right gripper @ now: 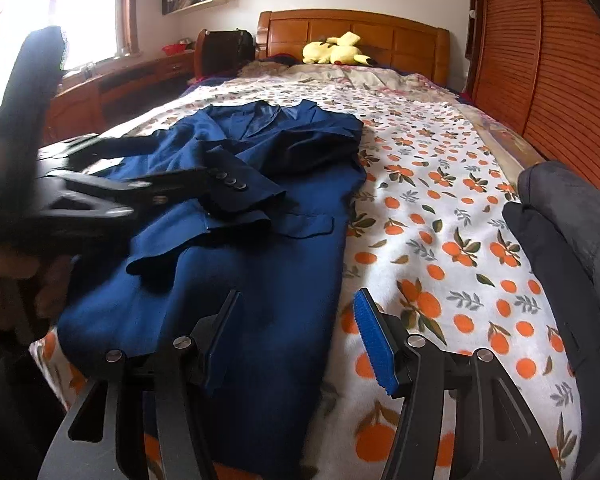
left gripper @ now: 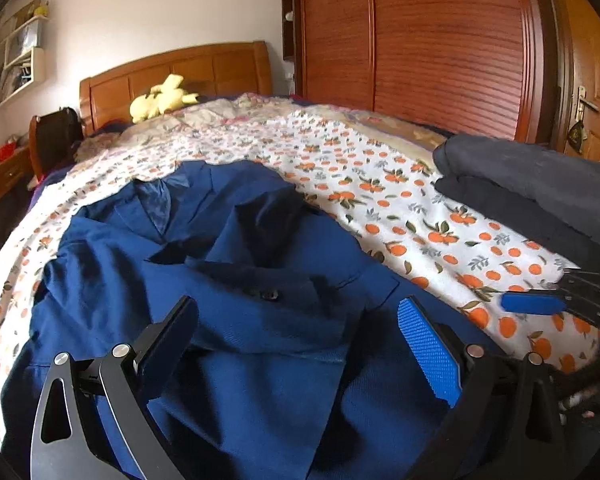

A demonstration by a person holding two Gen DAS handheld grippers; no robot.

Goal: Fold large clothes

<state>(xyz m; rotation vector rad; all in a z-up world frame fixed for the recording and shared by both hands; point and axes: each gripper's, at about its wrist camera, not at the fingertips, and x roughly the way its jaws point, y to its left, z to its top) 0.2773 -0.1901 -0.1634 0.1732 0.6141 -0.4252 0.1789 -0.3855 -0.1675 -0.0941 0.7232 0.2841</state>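
One blue coat [right gripper: 260,216] lies flat on the bed [right gripper: 440,216], on its orange-print cover, collar toward the headboard, one sleeve folded across the chest (four cuff buttons show). The left gripper [left gripper: 300,344] hangs spread above the coat, holding nothing. The right gripper [right gripper: 296,340] is spread too, over the coat's edge. Two dark folded garments [left gripper: 540,184] lie stacked beside it. One yellow plush toy [right gripper: 336,54] rests near the headboard.

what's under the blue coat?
The blue coat lies flat on the orange-print blanket, which shows all around it. Whatever sits directly beneath the coat is covered; cannot tell.
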